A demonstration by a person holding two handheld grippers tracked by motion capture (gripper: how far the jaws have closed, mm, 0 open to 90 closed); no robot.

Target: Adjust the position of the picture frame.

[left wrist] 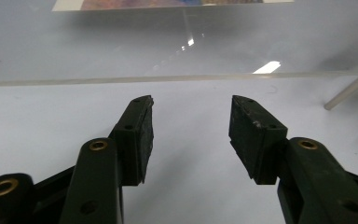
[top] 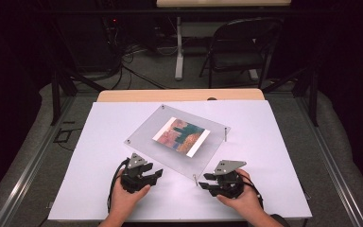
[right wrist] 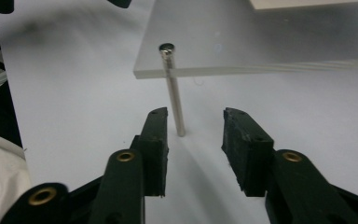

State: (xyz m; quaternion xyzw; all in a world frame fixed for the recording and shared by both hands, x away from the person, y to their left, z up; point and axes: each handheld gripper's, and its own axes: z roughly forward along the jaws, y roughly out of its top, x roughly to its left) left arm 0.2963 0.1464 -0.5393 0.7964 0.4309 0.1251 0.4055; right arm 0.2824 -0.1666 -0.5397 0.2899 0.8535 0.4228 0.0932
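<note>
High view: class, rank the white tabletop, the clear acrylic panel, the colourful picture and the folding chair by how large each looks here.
1. White tabletop
2. Clear acrylic panel
3. Folding chair, though it stands farther away, so this is unsure
4. Colourful picture

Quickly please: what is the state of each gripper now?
Left gripper: open, holding nothing.
Right gripper: open, holding nothing, near the metal post.

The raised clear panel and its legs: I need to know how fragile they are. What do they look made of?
The panel looks like clear acrylic or glass: see-through, glossy, with a pale frosted edge; which one, I cannot tell. The leg looks like polished metal: silvery, shiny, with a screw-like cap on top.
</note>
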